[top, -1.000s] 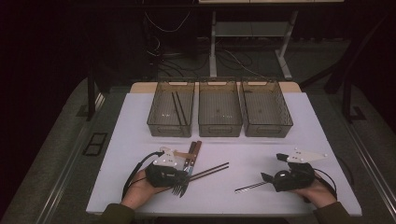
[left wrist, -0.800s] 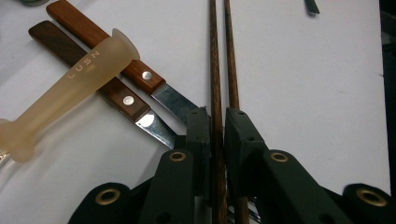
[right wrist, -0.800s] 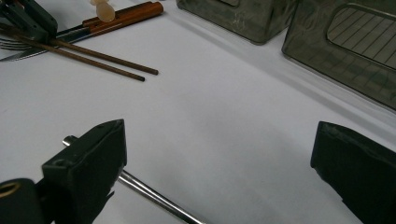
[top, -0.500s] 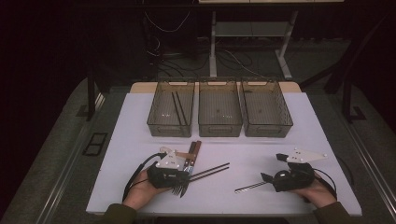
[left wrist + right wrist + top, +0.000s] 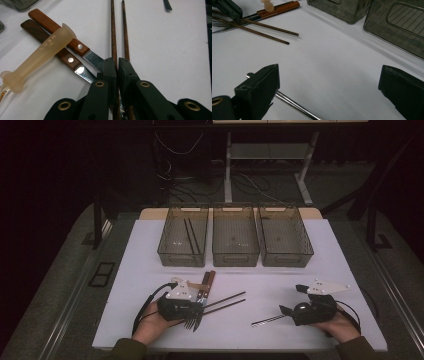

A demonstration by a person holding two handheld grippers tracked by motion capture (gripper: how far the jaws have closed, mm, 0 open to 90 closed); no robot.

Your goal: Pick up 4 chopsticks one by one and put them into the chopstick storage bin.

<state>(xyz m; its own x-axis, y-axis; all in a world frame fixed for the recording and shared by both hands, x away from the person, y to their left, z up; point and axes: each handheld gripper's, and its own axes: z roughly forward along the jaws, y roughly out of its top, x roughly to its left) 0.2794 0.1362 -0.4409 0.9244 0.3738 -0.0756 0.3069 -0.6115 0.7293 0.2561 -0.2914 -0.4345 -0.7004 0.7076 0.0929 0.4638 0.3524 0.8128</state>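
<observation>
**Chopstick clamped in the left gripper at the near left of the table**

Table [image 5: 150,250]: white top. Three clear bins stand in a row at its far side. The left bin [image 5: 172,251] holds two dark sticks lying lengthwise. Whether the middle bin [image 5: 235,256] and the right bin [image 5: 287,256] hold anything cannot be told at this resolution.

Left gripper [image 5: 117,72]: held in the person's left hand [image 5: 150,324] at the near left of the table. Its jaws are drawn nearly together on a brown chopstick [image 5: 113,37], which runs between them and away along the table top. State: clenched on that chopstick.

Right gripper [image 5: 328,82]: held in the person's right hand [image 5: 342,326] at the near right, well apart from the left gripper. Its jaws stand wide apart and grasp nothing. A thin metal rod [image 5: 294,106] lies on the table under its left jaw; whether jaw and rod touch cannot be told.

Second chopstick [image 5: 125,32]: lies just beside the clamped one, nearly parallel, passing under the other jaw.

Two knives with riveted wooden handles, one lighter [image 5: 53,26] and one darker [image 5: 37,33], lie side by side left of the chopsticks, blades toward the gripper.

A translucent, cream-coloured handle [image 5: 40,56] marked "LUSN" lies across both knife handles.

A fork [image 5: 190,322] lies beside the left gripper, tines toward the near edge.
</observation>
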